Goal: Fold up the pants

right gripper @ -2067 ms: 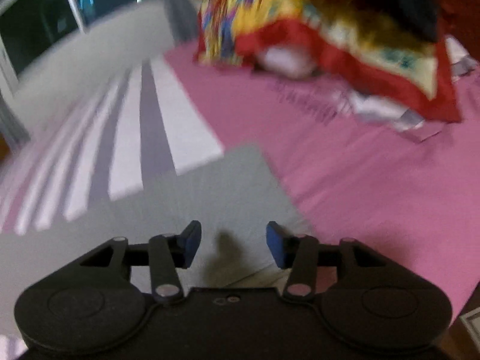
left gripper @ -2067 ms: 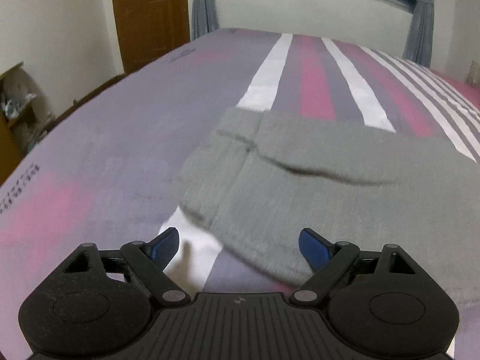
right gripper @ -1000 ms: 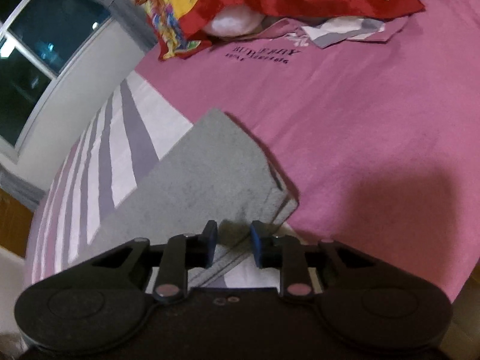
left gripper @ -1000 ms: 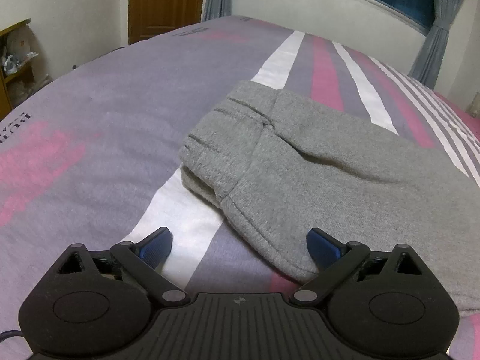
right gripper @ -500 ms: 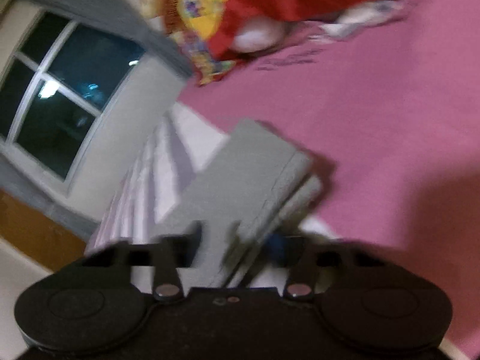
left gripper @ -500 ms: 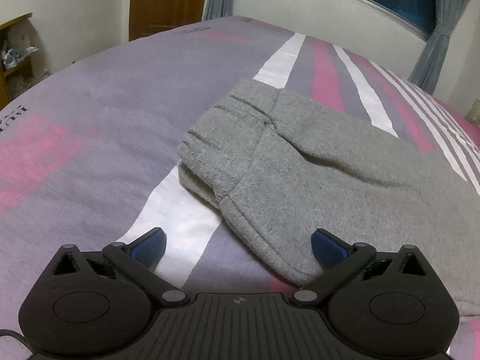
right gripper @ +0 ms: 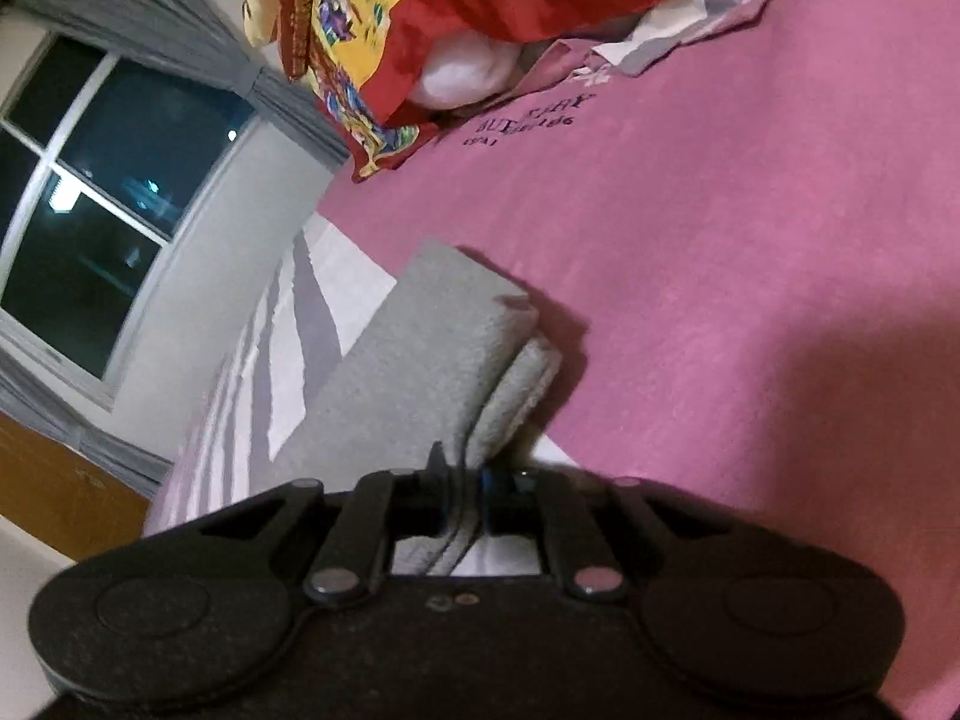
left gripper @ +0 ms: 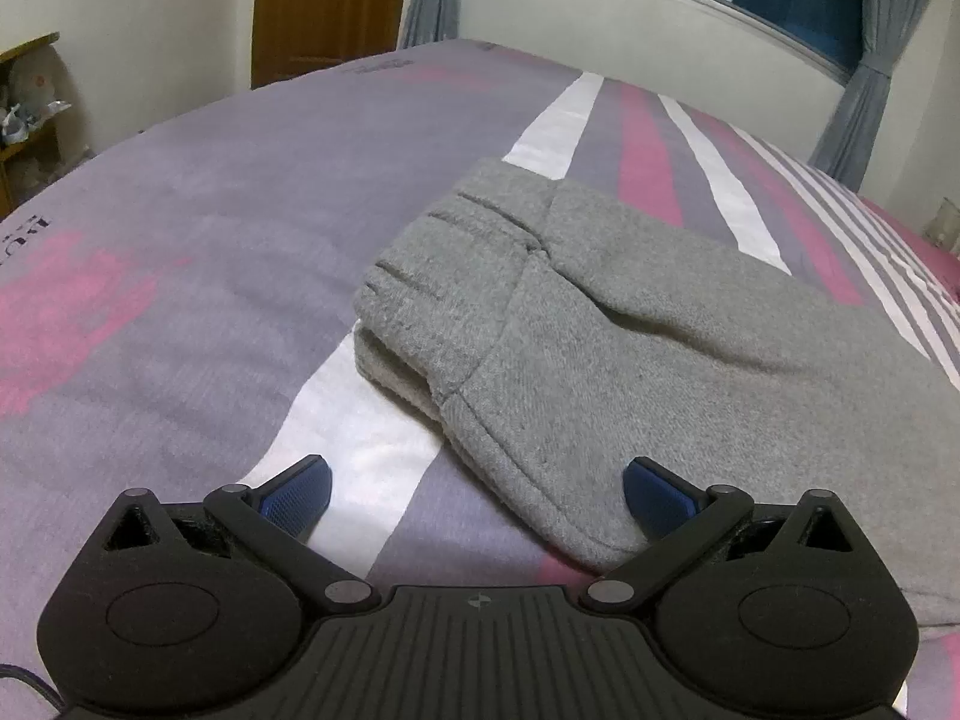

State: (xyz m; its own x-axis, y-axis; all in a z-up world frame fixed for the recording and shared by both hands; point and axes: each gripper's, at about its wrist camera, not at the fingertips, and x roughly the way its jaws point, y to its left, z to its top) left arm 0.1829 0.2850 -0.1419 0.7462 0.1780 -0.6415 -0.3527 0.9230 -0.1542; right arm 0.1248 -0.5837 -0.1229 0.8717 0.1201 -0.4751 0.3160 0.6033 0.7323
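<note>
Bed [left gripper: 180, 252]: striped cover spread ahead of both my tongs.
Quilt [right gripper: 480, 18]: heaped far beyond my right tongs.
Pants [left gripper: 630, 348]: grey, folded lengthwise, waistband just ahead of my left tongs; leg ends [right gripper: 456, 348] at my right.
Left tongs [left gripper: 477, 495]: jaws wide apart, holding nothing.
Right tongs [right gripper: 462, 498]: clamped on the leg ends, lifted.
Risk: I judged the stacked layers could slip apart, since only one end was held.

L gripper [left gripper: 477, 489]: jaws spread wide, low and level, blue pads [left gripper: 297, 489] apart, nothing between. R gripper [right gripper: 462, 495]: jaws closed tight, pinching grey pants [right gripper: 414, 360] hem, view tilted.
</note>
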